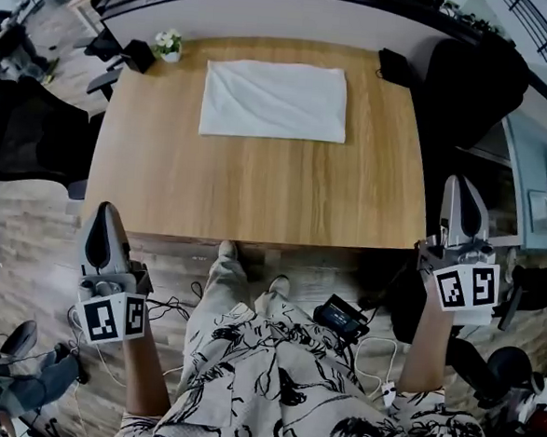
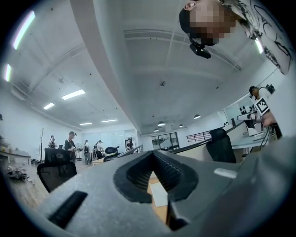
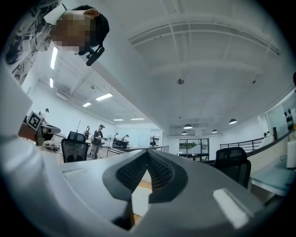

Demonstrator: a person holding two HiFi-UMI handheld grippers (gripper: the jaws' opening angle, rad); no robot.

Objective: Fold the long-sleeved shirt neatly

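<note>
A white shirt (image 1: 274,100), folded into a neat rectangle, lies flat on the far half of the wooden table (image 1: 257,184). My left gripper (image 1: 104,223) hangs off the table's near left corner, shut and empty. My right gripper (image 1: 462,205) is held beside the table's right edge, also shut with nothing in it. Both point level toward the far side of the room. Through the left gripper's (image 2: 152,155) closed jaws a sliver of the shirt (image 2: 159,193) shows. The right gripper's (image 3: 147,155) jaws meet at their tips too, with the white shirt (image 3: 138,201) glimpsed below.
A small potted plant (image 1: 167,44) and a black object (image 1: 138,55) stand at the far left corner, another black object (image 1: 394,64) at the far right. Black office chairs (image 1: 23,130) flank the table. Cables and a black box (image 1: 341,318) lie on the floor by the person's feet.
</note>
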